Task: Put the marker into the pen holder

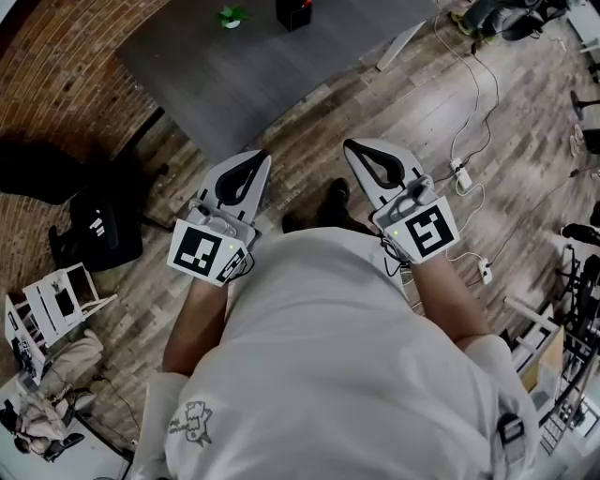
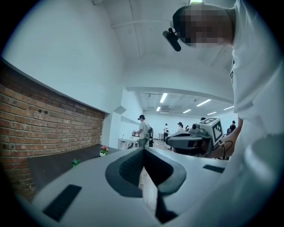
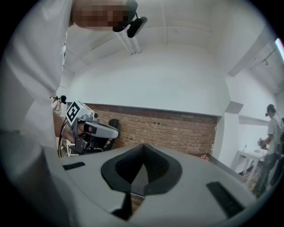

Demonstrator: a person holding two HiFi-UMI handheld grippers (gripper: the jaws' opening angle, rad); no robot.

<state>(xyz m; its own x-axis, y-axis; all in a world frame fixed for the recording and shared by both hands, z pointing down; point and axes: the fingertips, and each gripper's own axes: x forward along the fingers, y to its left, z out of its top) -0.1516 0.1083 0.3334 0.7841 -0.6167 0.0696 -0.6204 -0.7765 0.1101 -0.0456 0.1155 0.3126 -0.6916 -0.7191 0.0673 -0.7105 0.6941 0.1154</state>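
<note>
Neither gripper carries anything, and no view shows the marker. The left gripper [image 1: 263, 157], at centre left of the head view, has its jaws pressed together tip to tip with nothing between them. The right gripper [image 1: 350, 144], at centre right, is closed the same way on nothing. Both are held close to the person's white shirt [image 1: 328, 356], above the wood floor [image 1: 422, 103].

A dark grey worktop [image 1: 234, 75] fills the upper middle of the head view. On it, at the top edge, are a small green thing [image 1: 232, 16] and a black object [image 1: 293, 11]. The black object may be the pen holder, but it is too cut off to tell. If the marker lies on that worktop, it is well apart from both sets of jaws and ahead of them.

A marker is likely light and stiff, with a smooth round barrel that can roll on the worktop or twist in a loose grip. The better hold is probably across the middle of the barrel, clear of the cap. From there it should stay balanced and could be tipped upright over the holder's mouth
</note>
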